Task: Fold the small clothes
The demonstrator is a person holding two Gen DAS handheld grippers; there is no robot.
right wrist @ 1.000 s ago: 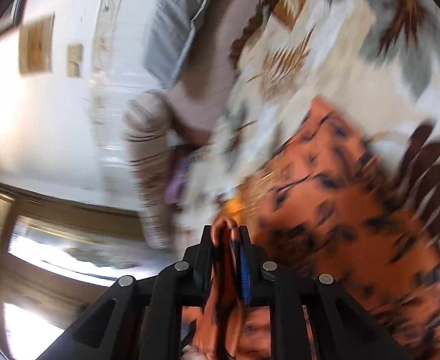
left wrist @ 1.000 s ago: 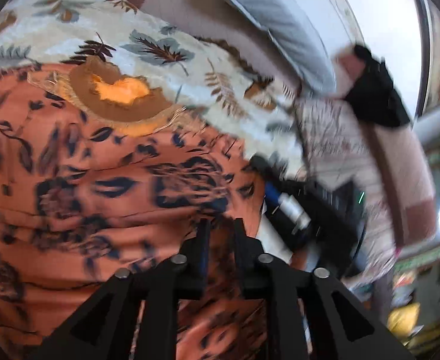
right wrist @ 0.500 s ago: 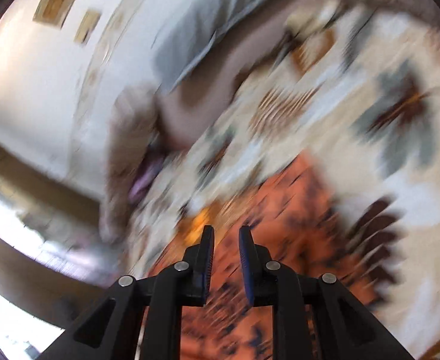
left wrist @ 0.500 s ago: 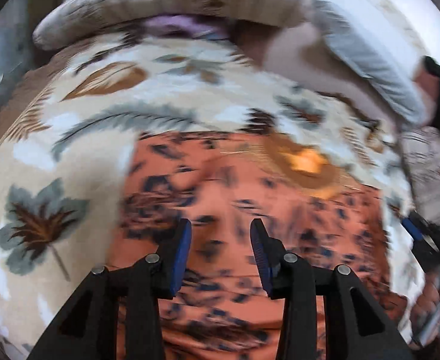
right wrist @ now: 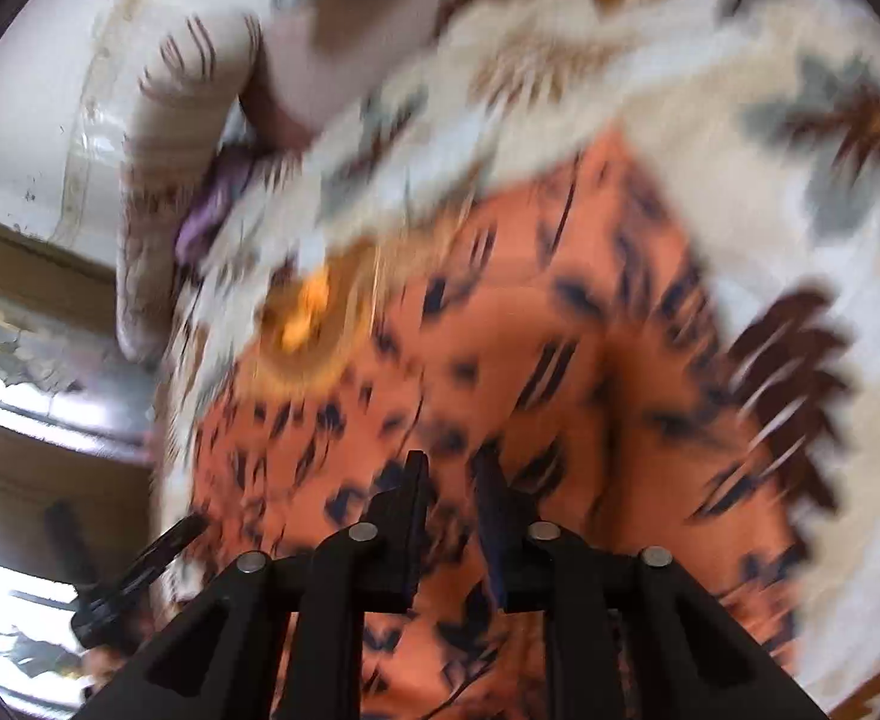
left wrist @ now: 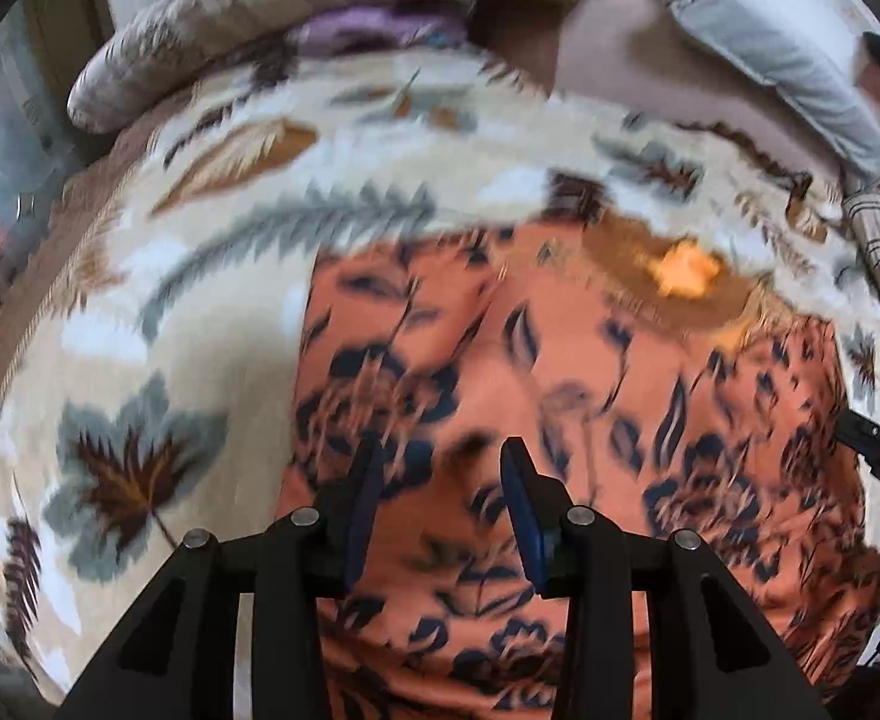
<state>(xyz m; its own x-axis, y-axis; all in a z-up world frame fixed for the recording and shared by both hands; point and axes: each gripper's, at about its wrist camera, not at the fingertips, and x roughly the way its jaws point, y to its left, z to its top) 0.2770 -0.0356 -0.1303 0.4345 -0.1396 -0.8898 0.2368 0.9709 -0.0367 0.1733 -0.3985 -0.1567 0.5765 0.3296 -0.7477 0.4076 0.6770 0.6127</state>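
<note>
A leaf-print blanket (left wrist: 212,276) is covering the bed, with a striped bolster (left wrist: 296,6) and a grey pillow (left wrist: 758,54) lying along its far edge against the white wall (right wrist: 32,96). The orange dress (left wrist: 560,372) is lying flat on the blanket. The left tongs (left wrist: 440,480), having just been opening, are hanging apart and gripping nothing. The right tongs (right wrist: 449,480) are showing a narrow gap, holding nothing.

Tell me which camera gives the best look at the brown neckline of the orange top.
The left wrist view: the brown neckline sits near the top edge of the orange top, only mildly blurred. In the right wrist view the neckline shows too, but heavily smeared and tilted.
</note>
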